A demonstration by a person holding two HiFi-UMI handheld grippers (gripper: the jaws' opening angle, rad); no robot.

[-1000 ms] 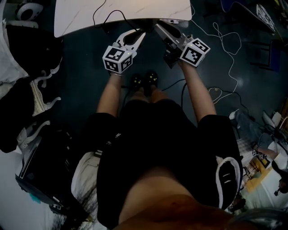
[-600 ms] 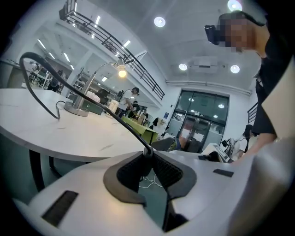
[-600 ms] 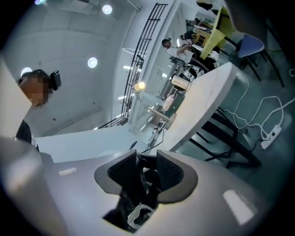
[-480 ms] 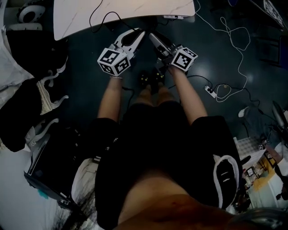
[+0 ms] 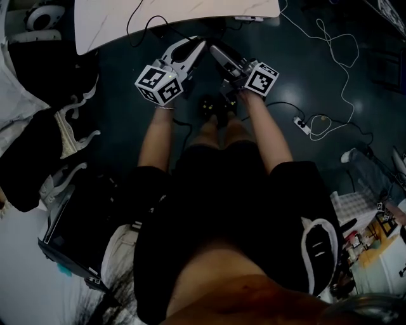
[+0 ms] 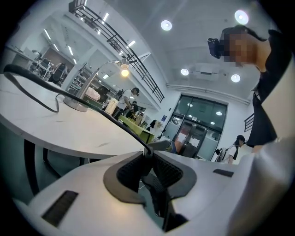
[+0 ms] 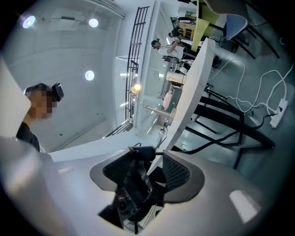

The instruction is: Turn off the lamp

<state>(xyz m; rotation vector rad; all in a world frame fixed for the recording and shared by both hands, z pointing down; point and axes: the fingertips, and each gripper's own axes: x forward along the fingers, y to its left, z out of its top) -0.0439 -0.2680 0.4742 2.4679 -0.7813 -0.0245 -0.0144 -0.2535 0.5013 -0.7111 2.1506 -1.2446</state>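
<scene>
The desk lamp stands on the white table with its bulb glowing; it also shows lit in the right gripper view. Its black cord runs off the table edge into my left gripper, which is shut on it. My right gripper is beside the left one under the table edge. Its jaws have just been opening. A black inline switch lies between them against one pad, and the other pad stands apart. In the head view the left gripper and right gripper nearly meet.
A white power strip and loose white cables lie on the dark floor to the right. Dark bags and clothing pile up at the left. The person's legs and shoes are right below the grippers.
The right gripper has dropped from the table edge, rolled, and drawn closer to the left gripper. The left gripper has stayed in place on the cord.
</scene>
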